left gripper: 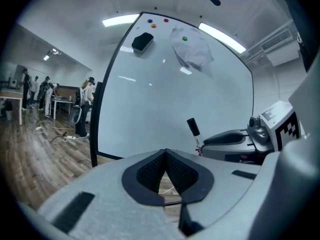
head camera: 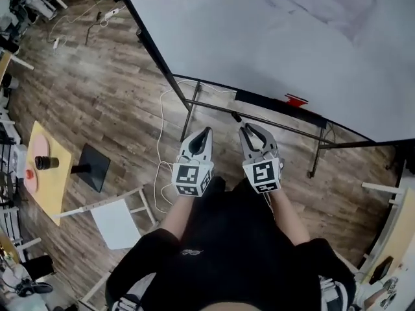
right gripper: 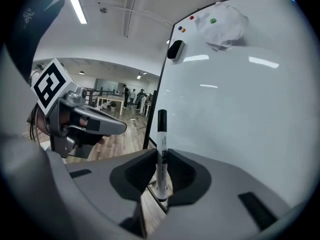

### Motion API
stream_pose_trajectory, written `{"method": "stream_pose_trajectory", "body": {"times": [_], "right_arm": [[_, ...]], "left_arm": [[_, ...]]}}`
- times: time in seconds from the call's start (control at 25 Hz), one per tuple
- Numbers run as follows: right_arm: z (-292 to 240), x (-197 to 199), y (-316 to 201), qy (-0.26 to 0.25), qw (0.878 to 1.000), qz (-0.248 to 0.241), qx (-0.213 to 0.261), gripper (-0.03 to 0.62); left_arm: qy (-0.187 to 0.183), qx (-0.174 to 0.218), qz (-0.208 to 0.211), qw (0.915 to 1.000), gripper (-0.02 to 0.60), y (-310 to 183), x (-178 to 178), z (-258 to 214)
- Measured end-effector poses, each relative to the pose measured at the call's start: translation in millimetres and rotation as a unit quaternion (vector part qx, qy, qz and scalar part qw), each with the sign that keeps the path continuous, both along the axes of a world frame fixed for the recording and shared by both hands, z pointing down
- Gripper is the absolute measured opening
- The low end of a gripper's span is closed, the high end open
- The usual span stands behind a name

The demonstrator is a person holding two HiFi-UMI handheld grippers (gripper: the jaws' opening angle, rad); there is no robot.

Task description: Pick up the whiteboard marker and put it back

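Note:
A whiteboard marker (right gripper: 161, 154) with a white barrel and black cap stands upright between the pads of my right gripper (right gripper: 161, 151), which is shut on it. In the head view, the marker's black end (head camera: 236, 116) sticks out beyond the right gripper (head camera: 251, 132), just short of the whiteboard's dark tray (head camera: 272, 103). My left gripper (left gripper: 165, 153) is shut with nothing in it, and in the head view the left gripper (head camera: 201, 135) sits beside the right one. From the left gripper view the marker (left gripper: 194, 133) shows ahead of the whiteboard (left gripper: 170, 99).
A black eraser (right gripper: 175, 49), coloured magnets and a crumpled sheet (right gripper: 222, 21) sit high on the whiteboard (head camera: 292, 37). A red object (head camera: 296, 100) lies on the tray. The board's stand legs (head camera: 189, 115), floor cables, a white stool (head camera: 117, 222) and a yellow table (head camera: 48, 173) lie around.

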State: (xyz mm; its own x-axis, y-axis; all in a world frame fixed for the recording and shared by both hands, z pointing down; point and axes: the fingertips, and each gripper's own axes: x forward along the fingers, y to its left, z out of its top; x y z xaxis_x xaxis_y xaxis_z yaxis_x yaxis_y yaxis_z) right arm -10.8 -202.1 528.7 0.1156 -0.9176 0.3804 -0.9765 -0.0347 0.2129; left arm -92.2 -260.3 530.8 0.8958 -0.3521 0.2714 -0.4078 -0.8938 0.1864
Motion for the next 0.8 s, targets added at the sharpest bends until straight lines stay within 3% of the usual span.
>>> {"method": "stream_pose_trajectory", "body": {"times": [0.2, 0.36, 0.52, 0.8], "right_arm": [[4.7, 0.1, 5.1, 0.039, 0.997, 0.049, -0.046, 0.054], [9.1, 17.1, 7.9, 0.066, 0.992, 0.066, -0.087, 0.054], [23.1, 29.3, 6.0, 0.130, 0.978, 0.040, -0.158, 0.054], [63.3, 63.1, -24.9, 0.156, 0.961, 0.000, -0.227, 0.054]], "left_arm": [[0.007, -0.019, 0.054, 0.9983, 0.007, -3.8, 4.9, 9.1], [0.009, -0.032, 0.073, 0.9967, 0.007, -4.9, 20.2, 19.4], [0.001, -0.042, 0.080, 0.9959, 0.007, -5.5, 27.2, 29.4], [-0.031, -0.030, 0.066, 0.9969, 0.008, -31.7, 35.3, 50.6]]}}
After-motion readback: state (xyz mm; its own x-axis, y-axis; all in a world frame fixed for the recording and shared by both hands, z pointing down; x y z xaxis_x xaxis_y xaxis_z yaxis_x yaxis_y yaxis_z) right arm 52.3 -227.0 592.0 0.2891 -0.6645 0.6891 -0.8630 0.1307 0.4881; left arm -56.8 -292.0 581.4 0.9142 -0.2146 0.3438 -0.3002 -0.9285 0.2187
